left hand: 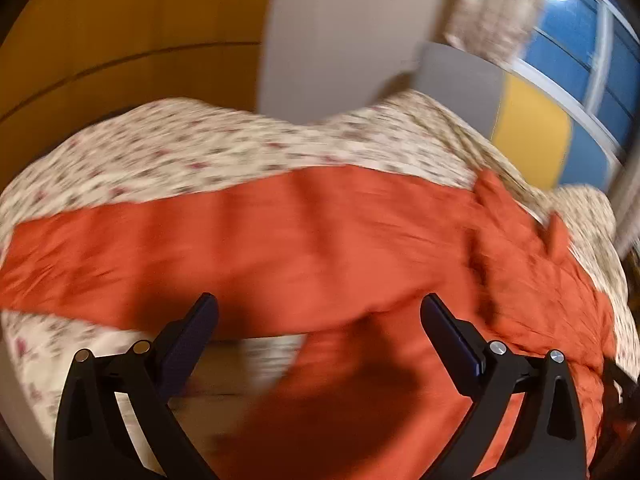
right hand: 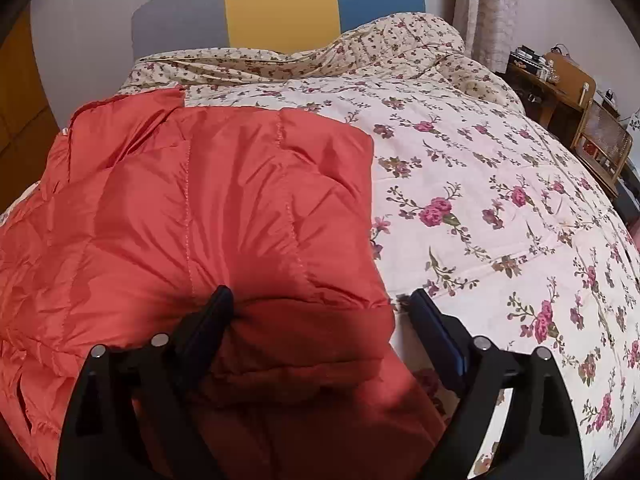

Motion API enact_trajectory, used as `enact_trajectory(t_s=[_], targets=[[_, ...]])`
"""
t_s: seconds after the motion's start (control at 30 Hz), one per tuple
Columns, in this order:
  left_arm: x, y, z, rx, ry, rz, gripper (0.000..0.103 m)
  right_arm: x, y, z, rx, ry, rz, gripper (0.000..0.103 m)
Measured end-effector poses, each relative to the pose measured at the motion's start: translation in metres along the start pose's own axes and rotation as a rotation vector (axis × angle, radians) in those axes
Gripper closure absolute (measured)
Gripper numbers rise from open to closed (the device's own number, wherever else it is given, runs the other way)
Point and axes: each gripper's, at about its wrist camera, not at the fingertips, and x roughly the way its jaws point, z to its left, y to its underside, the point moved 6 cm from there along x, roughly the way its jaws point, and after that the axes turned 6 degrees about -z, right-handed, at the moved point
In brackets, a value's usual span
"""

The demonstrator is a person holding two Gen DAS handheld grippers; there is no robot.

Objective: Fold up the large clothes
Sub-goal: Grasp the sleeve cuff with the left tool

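Observation:
An orange quilted jacket (right hand: 224, 200) lies spread on the floral bedspread (right hand: 500, 208), covering the left half of the right wrist view. My right gripper (right hand: 320, 294) stands open over the jacket's near right corner; a fold of fabric bulges between the fingers, the left finger (right hand: 212, 320) against it, the right finger (right hand: 436, 332) apart over the bedspread. In the blurred left wrist view the jacket (left hand: 320, 232) stretches across the bed as a long band. My left gripper (left hand: 319, 300) hangs open above its near edge, nothing held between the fingers.
A headboard (right hand: 280, 8) in grey, yellow and blue stands at the far end of the bed, with a rumpled floral quilt (right hand: 400, 40) in front of it. A wooden desk and chair (right hand: 592, 120) stand at the right. Orange wardrobe panels (left hand: 120, 40) lie beyond the bed.

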Motion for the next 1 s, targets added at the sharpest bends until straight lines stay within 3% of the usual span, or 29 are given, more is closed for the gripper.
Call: enact_trajectory(t_s=[0.17, 0.4, 0.6, 0.73, 0.87, 1.0], targets=[[-0.017, 0.005, 0.077, -0.184, -0.116, 0.001, 0.003, 0.001, 0.001, -0.006, 0.016, 0.028, 0.004, 0.002], [-0.022, 0.029, 0.143, -0.354, -0.192, 0.052, 0.003, 0.001, 0.000, -0.009, 0.034, 0.013, 0.009, 0.002], [-0.021, 0.025, 0.159, -0.434, -0.153, 0.021, 0.003, 0.001, 0.001, -0.010, 0.038, 0.009, 0.010, 0.002], [-0.022, 0.022, 0.172, -0.569, -0.085, -0.028, 0.003, 0.002, 0.002, -0.010, 0.043, 0.003, 0.011, 0.002], [-0.022, 0.021, 0.193, -0.709, -0.044, -0.080, 0.014, 0.002, 0.002, -0.010, 0.048, 0.000, 0.011, 0.002], [-0.016, 0.015, 0.208, -0.792, -0.044, -0.102, 0.017, 0.002, 0.002, -0.010, 0.048, 0.000, 0.011, 0.002]])
